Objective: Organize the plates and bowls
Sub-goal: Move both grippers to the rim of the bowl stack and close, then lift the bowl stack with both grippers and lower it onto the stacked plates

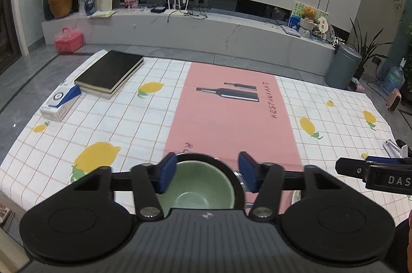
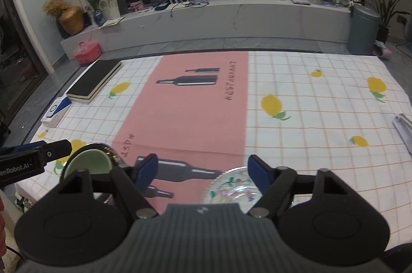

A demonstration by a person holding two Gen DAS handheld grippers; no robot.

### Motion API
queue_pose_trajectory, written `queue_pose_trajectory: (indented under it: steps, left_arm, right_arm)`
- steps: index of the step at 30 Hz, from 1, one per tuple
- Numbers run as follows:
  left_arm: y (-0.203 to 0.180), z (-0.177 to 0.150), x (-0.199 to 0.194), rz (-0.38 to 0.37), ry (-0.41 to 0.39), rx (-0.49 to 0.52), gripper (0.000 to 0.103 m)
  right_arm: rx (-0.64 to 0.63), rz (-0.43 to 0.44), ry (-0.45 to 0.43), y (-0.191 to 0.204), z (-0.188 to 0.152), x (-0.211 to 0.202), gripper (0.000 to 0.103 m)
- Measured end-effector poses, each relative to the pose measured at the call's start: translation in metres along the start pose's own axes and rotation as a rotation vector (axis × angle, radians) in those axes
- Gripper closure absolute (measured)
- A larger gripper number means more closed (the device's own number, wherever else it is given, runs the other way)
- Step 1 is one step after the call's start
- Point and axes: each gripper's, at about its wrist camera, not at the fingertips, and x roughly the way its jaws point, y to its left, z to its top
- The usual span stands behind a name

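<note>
A green bowl with a dark outside [image 1: 203, 185] sits on the pink mat at the table's near edge, between the open blue pads of my left gripper [image 1: 208, 174]; whether the pads touch it I cannot tell. The bowl also shows in the right wrist view [image 2: 88, 162], with the left gripper [image 2: 38, 157] beside it. A clear glass plate with a coloured flower pattern [image 2: 231, 186] lies under my open right gripper [image 2: 203, 171], near its right finger. The right gripper shows at the right edge of the left wrist view [image 1: 373, 167].
A checked lemon tablecloth [image 1: 116, 118] with a pink mat [image 1: 226, 105] covers the table. Two black books [image 1: 110, 72] and a white-blue box [image 1: 60, 103] lie at the far left. A white object [image 2: 404, 129] lies at the right edge.
</note>
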Motion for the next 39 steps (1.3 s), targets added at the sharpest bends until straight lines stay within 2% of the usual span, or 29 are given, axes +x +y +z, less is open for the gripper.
queue_pose_trajectory:
  steps: [3,5,8,10,13,15,17,19,24,35,39]
  left_arm:
    - [0.016,0.0,0.0,-0.003,0.014,-0.024,0.053]
    - [0.027,-0.001,0.001,-0.013,0.033,-0.045,0.054]
    - [0.045,-0.002,0.004,-0.012,0.056,-0.079,0.068]
    - [0.055,-0.003,0.006,-0.015,0.073,-0.096,0.073]
    - [0.065,-0.007,0.011,-0.058,0.098,-0.136,0.081]
    - [0.068,-0.01,0.015,-0.059,0.105,-0.14,0.08]
    - [0.07,-0.013,0.02,-0.057,0.108,-0.148,0.072]
    - [0.073,-0.016,0.026,-0.074,0.121,-0.165,0.049]
    - [0.08,-0.023,0.044,-0.1,0.164,-0.21,0.038]
    - [0.097,-0.037,0.085,-0.138,0.266,-0.325,0.039]
    - [0.097,-0.037,0.092,-0.141,0.282,-0.335,0.047]
  right_arm:
    - [-0.006,0.03,0.021,0.012,0.001,0.008,0.039]
    - [-0.003,0.063,0.041,0.021,0.001,0.015,0.04]
    - [-0.006,0.113,0.071,0.036,0.001,0.025,0.05]
    - [-0.011,0.136,0.095,0.046,0.001,0.032,0.052]
    - [-0.011,0.175,0.129,0.058,-0.001,0.045,0.053]
    - [-0.012,0.187,0.15,0.065,-0.002,0.053,0.054]
    - [-0.005,0.201,0.172,0.071,-0.003,0.061,0.051]
    - [0.009,0.208,0.194,0.073,-0.003,0.07,0.038]
    - [0.052,0.228,0.257,0.075,-0.007,0.094,0.035]
    - [0.139,0.237,0.387,0.075,-0.018,0.143,0.036]
    - [0.163,0.247,0.407,0.075,-0.02,0.153,0.041]
